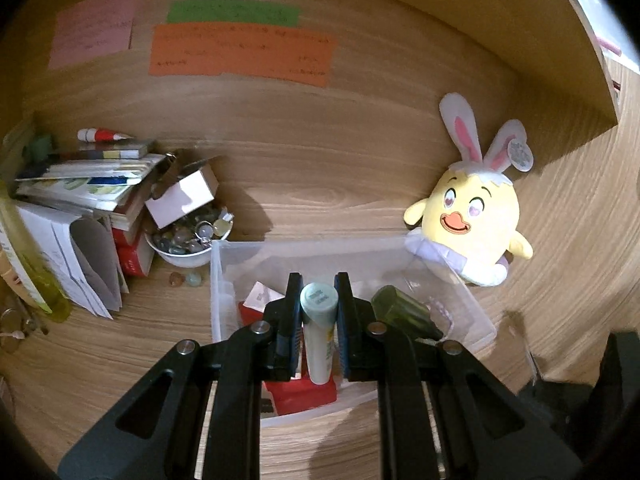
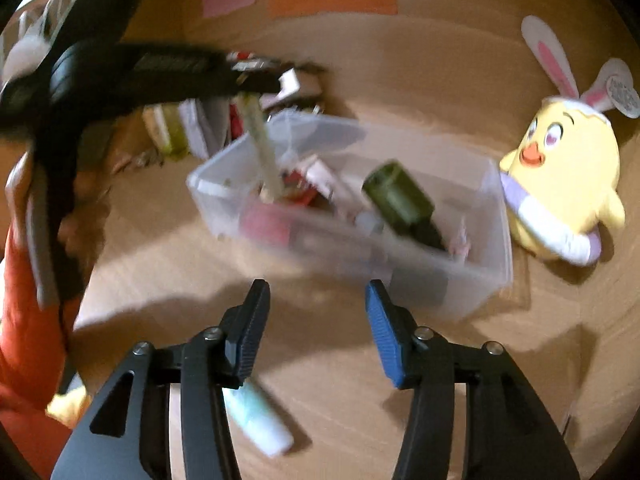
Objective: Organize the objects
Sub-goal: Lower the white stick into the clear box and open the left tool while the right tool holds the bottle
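Note:
My left gripper (image 1: 318, 280) is shut on a white tube with a pale teal cap (image 1: 319, 328), held upright over the clear plastic bin (image 1: 216, 280). The bin holds a red box (image 1: 304, 396), an olive green bottle (image 1: 400, 308) and other small items. In the blurred right wrist view, my right gripper (image 2: 317, 286) stands open with nothing between its fingers, just in front of the bin (image 2: 496, 240). The olive bottle (image 2: 400, 200) lies tilted inside. The left gripper (image 2: 256, 80) hangs over the bin's far left corner with its tube (image 2: 260, 140). Another pale tube (image 2: 260, 420) lies on the table under my right gripper.
A yellow chick plush with rabbit ears (image 1: 472, 220) leans against the wooden back wall right of the bin. To the left are a white bowl of glass stones (image 1: 188, 240), a pile of books and papers (image 1: 88, 176) and a yellow bottle (image 1: 36, 276). A red sleeve (image 2: 24, 320) is at the left.

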Demonstrator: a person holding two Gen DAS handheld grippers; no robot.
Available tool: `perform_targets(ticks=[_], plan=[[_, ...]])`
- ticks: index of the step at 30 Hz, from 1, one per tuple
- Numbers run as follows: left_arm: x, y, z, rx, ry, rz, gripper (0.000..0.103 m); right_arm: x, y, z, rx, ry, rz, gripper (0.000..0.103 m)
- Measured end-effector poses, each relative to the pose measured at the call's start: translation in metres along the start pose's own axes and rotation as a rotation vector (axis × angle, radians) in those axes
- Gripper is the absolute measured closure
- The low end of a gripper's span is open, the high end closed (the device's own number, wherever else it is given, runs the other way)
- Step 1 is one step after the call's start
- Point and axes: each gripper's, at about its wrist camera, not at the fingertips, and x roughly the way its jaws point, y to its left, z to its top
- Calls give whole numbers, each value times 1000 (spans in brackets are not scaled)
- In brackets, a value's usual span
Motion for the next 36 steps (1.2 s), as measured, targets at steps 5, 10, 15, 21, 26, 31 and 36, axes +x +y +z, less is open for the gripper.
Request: perform_targets(ticks=[5,10,15,21,26,31,36], plan=[[8,-5,-2,-6,24,-19,88,-1,17,-29,-45,64,58,55],[20,-6,-7,-17,65,-35,88,7,37,-46,-96,107,70,55],[23,-3,-7,-15,77,-34,88,13,46,-52,-124,127,51,67],[28,3,-7,-7,85,35,85,20,50,-56,-134,141,40,80],[29,10,-12,2,99,68,79,19,42,-46,-98,119,20,80],[31,15,-19,5,127,73,65,10,28,-24,-46,50,0,80],[24,16,-22,5,115,62,49,4,17,0,-17,-21,-21,80]])
